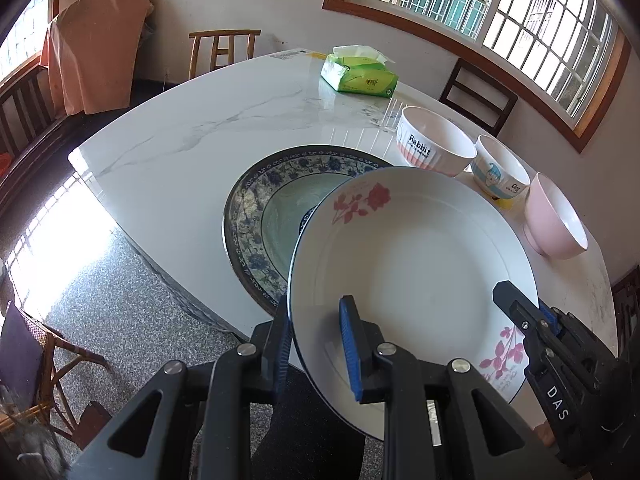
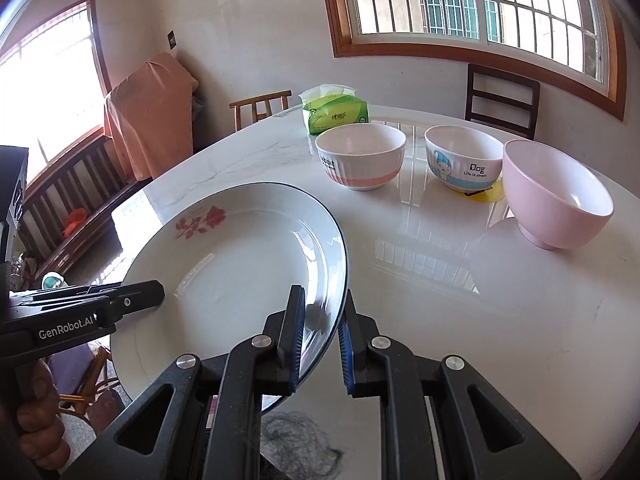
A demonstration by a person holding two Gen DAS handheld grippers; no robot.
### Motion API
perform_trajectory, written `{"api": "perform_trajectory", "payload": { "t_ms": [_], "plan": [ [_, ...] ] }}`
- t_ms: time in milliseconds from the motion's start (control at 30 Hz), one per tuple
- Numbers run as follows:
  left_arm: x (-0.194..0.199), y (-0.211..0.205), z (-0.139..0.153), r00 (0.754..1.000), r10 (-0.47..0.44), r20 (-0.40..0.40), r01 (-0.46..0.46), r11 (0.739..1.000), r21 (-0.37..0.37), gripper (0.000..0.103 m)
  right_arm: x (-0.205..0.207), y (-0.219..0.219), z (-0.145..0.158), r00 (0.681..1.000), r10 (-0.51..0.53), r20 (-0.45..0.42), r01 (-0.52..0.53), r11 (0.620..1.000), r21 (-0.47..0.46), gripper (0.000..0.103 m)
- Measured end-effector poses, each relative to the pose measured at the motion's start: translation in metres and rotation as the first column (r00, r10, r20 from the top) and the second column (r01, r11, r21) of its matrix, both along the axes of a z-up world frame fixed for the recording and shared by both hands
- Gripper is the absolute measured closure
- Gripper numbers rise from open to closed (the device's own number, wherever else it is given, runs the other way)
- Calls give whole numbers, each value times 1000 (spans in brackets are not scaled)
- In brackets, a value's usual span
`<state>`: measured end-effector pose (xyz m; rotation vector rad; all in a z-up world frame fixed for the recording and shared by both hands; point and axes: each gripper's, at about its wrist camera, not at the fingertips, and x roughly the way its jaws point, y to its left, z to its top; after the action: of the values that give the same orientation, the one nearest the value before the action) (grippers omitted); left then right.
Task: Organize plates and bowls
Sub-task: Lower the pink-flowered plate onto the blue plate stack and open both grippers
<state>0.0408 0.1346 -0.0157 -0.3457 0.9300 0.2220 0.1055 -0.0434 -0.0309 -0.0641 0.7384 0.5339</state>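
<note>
Left hand-held gripper (image 1: 316, 344) and right hand-held gripper (image 2: 320, 344) both clamped on near rim of white floral plate (image 1: 412, 252), opposite edges, for balance. Plate held tilted above counter (image 1: 180, 152), overlapping blue-patterned plate (image 1: 256, 208), likely stack target. Three bowls (image 2: 362, 156) sit far right, untouched.

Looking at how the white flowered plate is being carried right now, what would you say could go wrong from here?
1. Both the left gripper and the right gripper pinch only the thin rim of the white flowered plate, held tilted; it might slip out.
2. It hangs partly over the blue patterned plate; lowering it unevenly could knock rim against rim.
3. The pink bowl stands near the plate's edge and could get bumped.
</note>
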Motion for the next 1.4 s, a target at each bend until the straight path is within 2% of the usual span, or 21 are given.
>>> {"api": "perform_trajectory", "payload": {
  "t_ms": [733, 1400],
  "plan": [
    [29, 39, -6, 998, 56, -11, -56, 998, -10, 79, 41, 49, -7, 999, 50, -2, -50, 998, -27, 87],
    [46, 53, -16, 997, 74, -34, -75, 997, -26, 79, 59, 68, -17, 998, 62, -6, -62, 996, -66, 86]
  ]
}}
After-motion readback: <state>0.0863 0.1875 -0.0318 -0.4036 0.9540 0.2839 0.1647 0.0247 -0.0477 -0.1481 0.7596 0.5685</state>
